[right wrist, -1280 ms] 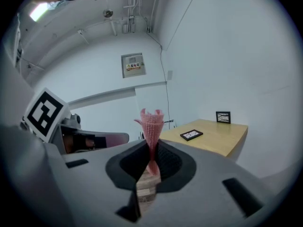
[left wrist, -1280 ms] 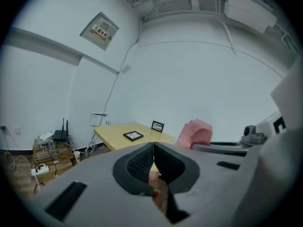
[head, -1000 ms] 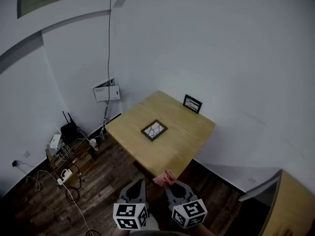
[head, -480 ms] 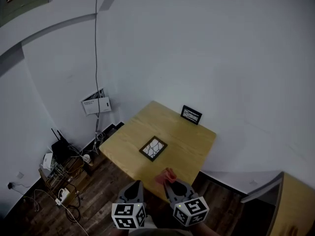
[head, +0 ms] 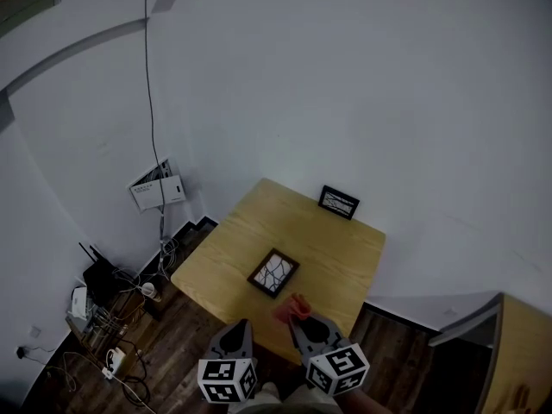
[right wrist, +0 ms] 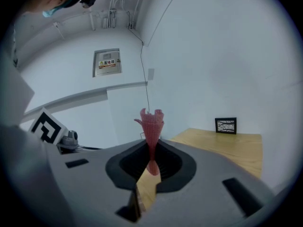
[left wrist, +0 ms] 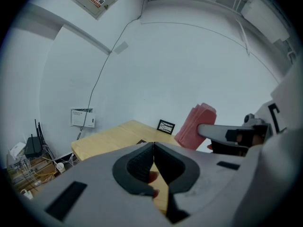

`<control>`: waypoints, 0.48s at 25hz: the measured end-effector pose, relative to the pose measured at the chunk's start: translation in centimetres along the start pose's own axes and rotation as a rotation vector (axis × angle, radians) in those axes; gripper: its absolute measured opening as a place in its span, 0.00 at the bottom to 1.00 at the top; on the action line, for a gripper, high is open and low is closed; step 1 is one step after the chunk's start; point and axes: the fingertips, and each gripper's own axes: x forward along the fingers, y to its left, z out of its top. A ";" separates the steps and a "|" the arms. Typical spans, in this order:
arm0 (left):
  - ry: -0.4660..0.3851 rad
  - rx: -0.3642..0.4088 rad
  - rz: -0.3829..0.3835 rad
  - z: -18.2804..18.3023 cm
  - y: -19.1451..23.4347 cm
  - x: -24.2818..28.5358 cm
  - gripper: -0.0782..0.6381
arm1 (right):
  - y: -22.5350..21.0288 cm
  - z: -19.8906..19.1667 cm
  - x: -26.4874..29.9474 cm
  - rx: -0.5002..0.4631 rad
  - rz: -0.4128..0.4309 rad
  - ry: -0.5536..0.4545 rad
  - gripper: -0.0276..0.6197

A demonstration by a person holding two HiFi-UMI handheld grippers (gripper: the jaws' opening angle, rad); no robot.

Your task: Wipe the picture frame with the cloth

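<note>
Head view: holds pink cloth [head: 296, 306] pinched upright in right claw [head: 298, 321], probably so it is ready for wiping. Flat mid-table [head: 345, 248], 12 o'clock from claws, well apart: picture frame [head: 273, 272]. Standing at far edge, 1 o'clock: second frame [head: 339, 202].

Left gripper view: pressed together, empty: left claw [left wrist: 154, 148]. Cloth at 2 o'clock.

Right gripper view: grips cloth low, bulk sticking up at 12 o'clock.

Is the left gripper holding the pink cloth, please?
No, the left gripper is shut empty, while the right gripper clamps the pink cloth.
</note>
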 end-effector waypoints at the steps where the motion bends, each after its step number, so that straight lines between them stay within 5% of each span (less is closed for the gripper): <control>1: 0.003 0.000 -0.012 -0.2 0.2 0.4 0.11 | -0.2 -0.1 0.1 -0.003 -0.009 0.002 0.07; 12: 0.050 -0.040 -0.027 -1.5 2.1 5.0 0.11 | -4.4 -0.3 2.1 -0.022 -0.088 0.033 0.07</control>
